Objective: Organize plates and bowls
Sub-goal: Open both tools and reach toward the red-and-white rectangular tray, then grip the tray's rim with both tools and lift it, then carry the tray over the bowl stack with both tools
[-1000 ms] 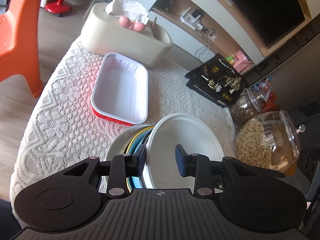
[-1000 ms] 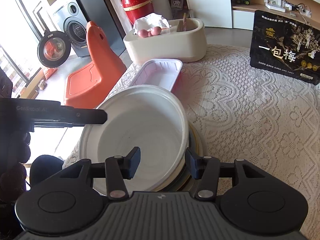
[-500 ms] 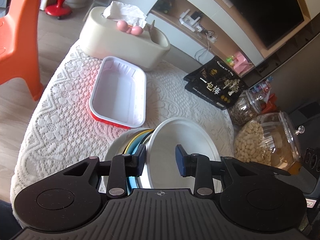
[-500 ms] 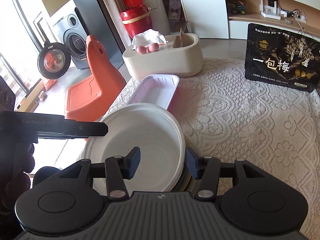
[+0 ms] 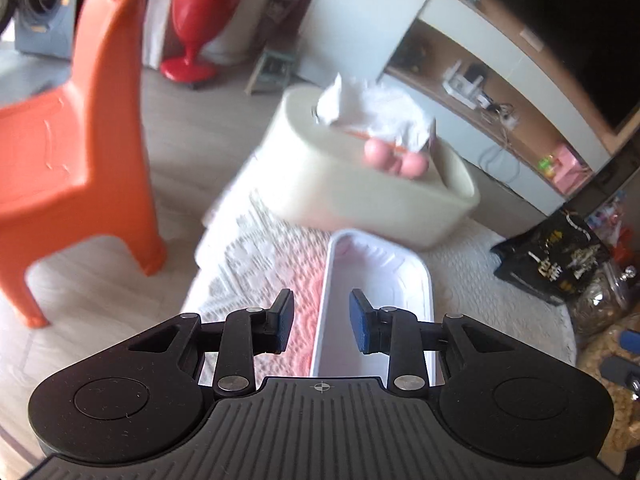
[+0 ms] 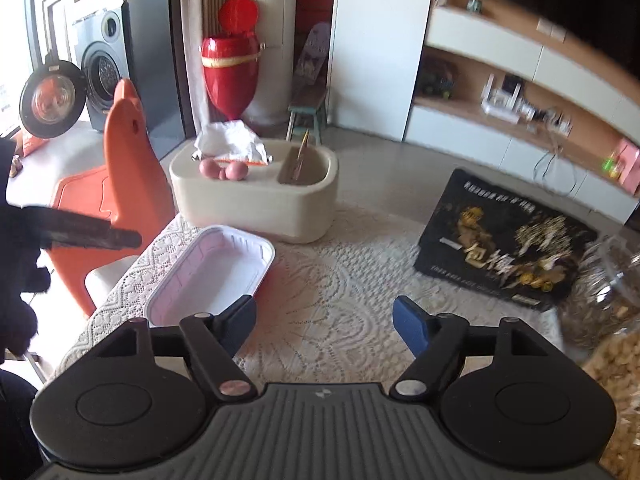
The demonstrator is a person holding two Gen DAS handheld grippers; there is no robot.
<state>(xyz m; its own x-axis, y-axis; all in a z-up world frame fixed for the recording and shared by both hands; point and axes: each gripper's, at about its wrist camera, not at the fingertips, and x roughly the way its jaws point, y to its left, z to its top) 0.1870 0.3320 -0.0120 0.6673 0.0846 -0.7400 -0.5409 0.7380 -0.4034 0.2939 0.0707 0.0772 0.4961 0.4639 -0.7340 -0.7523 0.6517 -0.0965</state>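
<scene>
White plastic with a red underside, the shallow rectangular tray is the only dish either camera shows; no round plates or bowls are in view. It lies flat on the white lace tablecloth, near the table's left edge, its long axis running away from the person toward the cream oval tissue box, which stands just beyond its far end.

The left gripper hangs directly over the tray's near end, jaws apart and holding nothing. The tray's left long rim passes between the two fingers, and the gripper points almost straight along the tray's length. The right gripper is also spread wide and empty, over bare lace, with the tray off to its front left, just past its left fingertip. In the right wrist view the left gripper shows as a dark bar reaching in beside the tray's left rim.

By my judgement the left hand is the nearer one and better lined up: a short drop would put its fingers astride that rim. Both views are motion-blurred, so the height above the tray cannot be told.

Farther out stand an orange plastic chair, a black snack bag and a glass jar of nuts.
</scene>
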